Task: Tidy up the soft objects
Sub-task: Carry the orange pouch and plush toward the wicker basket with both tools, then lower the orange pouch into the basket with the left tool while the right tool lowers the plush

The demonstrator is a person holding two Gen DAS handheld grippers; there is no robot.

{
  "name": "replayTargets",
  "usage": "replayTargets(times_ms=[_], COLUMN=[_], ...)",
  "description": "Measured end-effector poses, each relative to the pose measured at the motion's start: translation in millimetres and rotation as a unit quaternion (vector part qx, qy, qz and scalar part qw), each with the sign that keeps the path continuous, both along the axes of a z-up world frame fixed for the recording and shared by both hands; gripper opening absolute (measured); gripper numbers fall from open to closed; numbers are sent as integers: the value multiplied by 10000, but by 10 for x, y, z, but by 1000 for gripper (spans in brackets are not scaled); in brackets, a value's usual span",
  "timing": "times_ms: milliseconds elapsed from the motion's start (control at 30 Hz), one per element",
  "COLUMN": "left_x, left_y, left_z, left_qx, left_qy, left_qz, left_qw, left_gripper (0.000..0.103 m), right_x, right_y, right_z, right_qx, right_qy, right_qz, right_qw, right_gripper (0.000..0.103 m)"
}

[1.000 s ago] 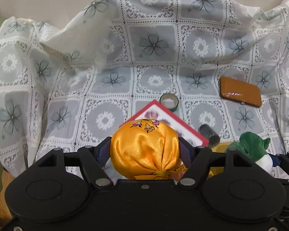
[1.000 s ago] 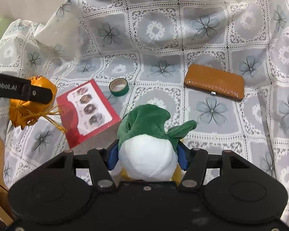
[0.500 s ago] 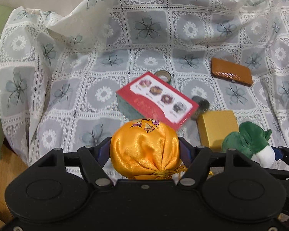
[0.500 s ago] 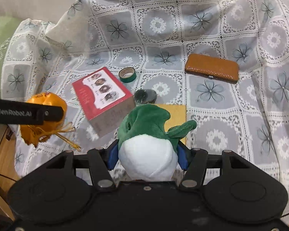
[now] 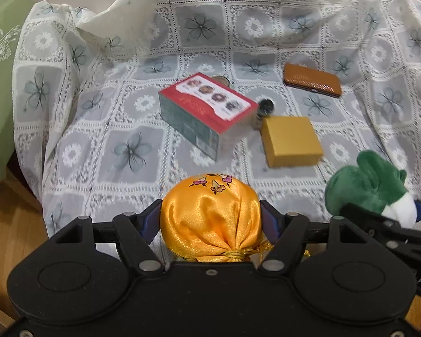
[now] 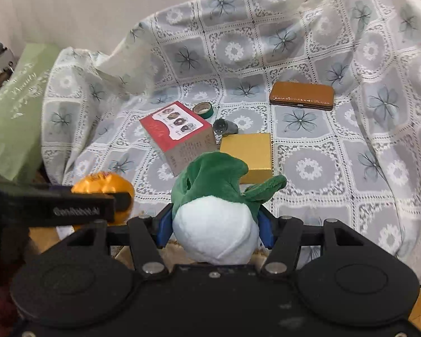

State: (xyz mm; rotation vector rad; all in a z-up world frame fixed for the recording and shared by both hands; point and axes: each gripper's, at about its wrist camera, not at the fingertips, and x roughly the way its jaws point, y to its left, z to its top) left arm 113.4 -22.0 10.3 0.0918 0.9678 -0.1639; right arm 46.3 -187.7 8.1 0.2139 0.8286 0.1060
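Both hands are loaded. The left gripper (image 5: 210, 219) has its jaws clenched on the orange satin pouch (image 5: 210, 219), blue pads pressed into either side of it, the tied gold cord at the near end and small embroidered flowers on the far crown. The pouch is held up off the cloth, at the near edge of the floral lace cloth (image 5: 132, 146).

Over on the right, the right gripper (image 6: 214, 224) has its jaws squeezed around the green and white plush toy (image 6: 214, 205) — white belly toward the camera, green top and a green flap sticking out to the right. From the left wrist view the same plush sits at the far right, and from the right wrist view the pouch shows at the left behind the left gripper's black finger.

Out on the cloth-covered surface, the hard things lie in a loose cluster. The red-topped box (image 5: 207, 112) sits in the middle with pictures on its lid. Just beside its right end is a small dark cylinder (image 6: 224, 126), and close in front of that the flat gold box (image 5: 292, 140). A green tape roll (image 6: 203, 109) lies just behind the red box. The brown leather case (image 5: 313, 82) rests well apart at the back right. A green cushion (image 6: 11, 123) sits off the cloth's left edge.
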Motion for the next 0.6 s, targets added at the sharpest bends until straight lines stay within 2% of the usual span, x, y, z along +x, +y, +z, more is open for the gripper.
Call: replayTargets(times_ms=[167,367,600], left_x=[-314,-603,-752], left_y=[-9,75,147], left_z=[-69,-197,-350], left_qx=[19,-157,-188], left_qy=[-74,17,143], left_qz=[7,173,353], left_qw=[10000,9997,9991], left_gripper=[67,67,67], right_x=[-408,-816,-1023], right_y=[-37,-104,-71], right_z=[49,29,-80], right_qx=[35,233,146], right_qy=[-172,-206,-80], right_qz=[-154,-290,-311], right_qw=[9997,9991,9994], right_gripper=[59,59,59])
